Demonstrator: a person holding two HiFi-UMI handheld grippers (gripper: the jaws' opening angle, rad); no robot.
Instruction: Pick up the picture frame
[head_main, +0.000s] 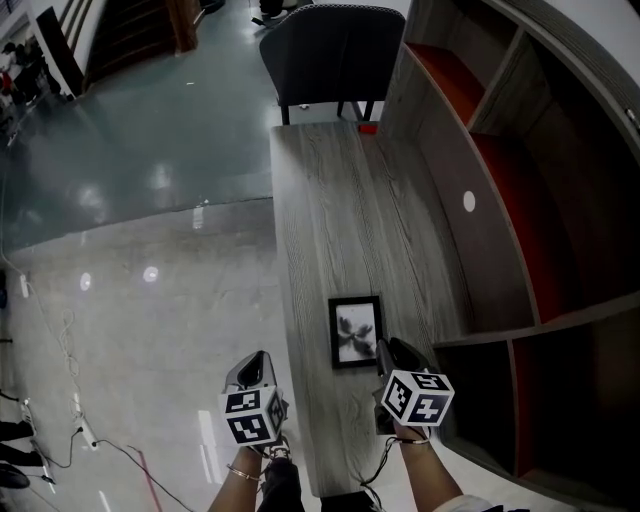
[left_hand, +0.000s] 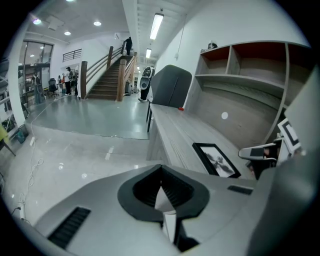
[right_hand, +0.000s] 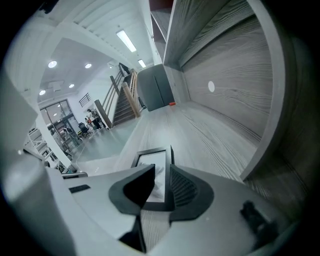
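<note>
The frame (head_main: 356, 332) lies flat on the desk (head_main: 330, 210), just ahead of the right gripper (head_main: 386, 352) and slightly to its left. In the right gripper view the frame (right_hand: 150, 161) has its near right corner in the gap of the gripper (right_hand: 161, 169), whose jaws stand partly apart and press on nothing.

The main risk is a poor bite. The frame lies flush with the wood, so a jaw may ride over the rail or push the frame forward instead of getting under it. A hold on that one corner could let the frame swing or slip as it lifts.

The shelf wall (head_main: 455, 250) is close on this gripper's right, so a wide swing might knock it.

The left gripper (head_main: 258, 360) hangs off the desk's left edge, jaws together and empty (left_hand: 161, 172), too far away to steady the frame.
</note>
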